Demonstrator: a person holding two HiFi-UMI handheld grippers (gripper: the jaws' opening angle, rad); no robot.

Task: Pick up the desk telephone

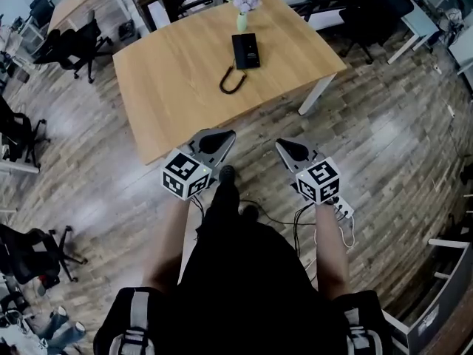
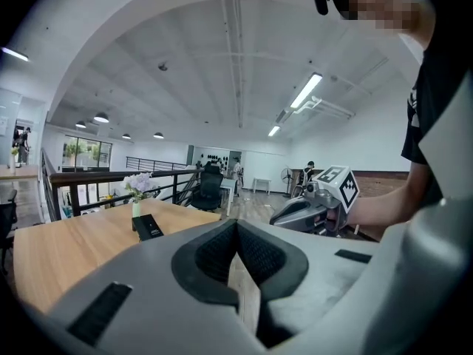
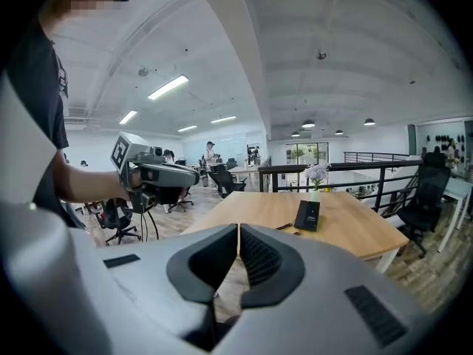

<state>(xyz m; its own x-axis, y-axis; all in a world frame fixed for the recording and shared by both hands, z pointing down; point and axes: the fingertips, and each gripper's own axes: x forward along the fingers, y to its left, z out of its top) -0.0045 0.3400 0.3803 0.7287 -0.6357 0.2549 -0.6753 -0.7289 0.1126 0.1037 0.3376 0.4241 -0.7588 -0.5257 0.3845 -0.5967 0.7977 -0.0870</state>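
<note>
A black desk telephone (image 1: 245,51) lies on the far part of a light wooden table (image 1: 177,80), with its coiled cord (image 1: 231,80) looping toward me. The phone (image 2: 149,227) also shows small in the left gripper view, and the phone (image 3: 307,215) in the right gripper view. My left gripper (image 1: 228,134) is shut and empty, short of the table's near edge. My right gripper (image 1: 281,145) is shut and empty too, over the floor. Both grippers are well short of the phone. In the gripper views the left gripper (image 2: 237,225) and the right gripper (image 3: 239,230) have their pads together.
A small vase of pale flowers (image 1: 244,3) stands just behind the phone. Black office chairs (image 1: 74,44) stand at the left, another chair (image 1: 369,13) at the far right. Cables and a power strip (image 1: 344,209) lie on the wood floor by my right side. A railing (image 3: 355,172) runs behind the table.
</note>
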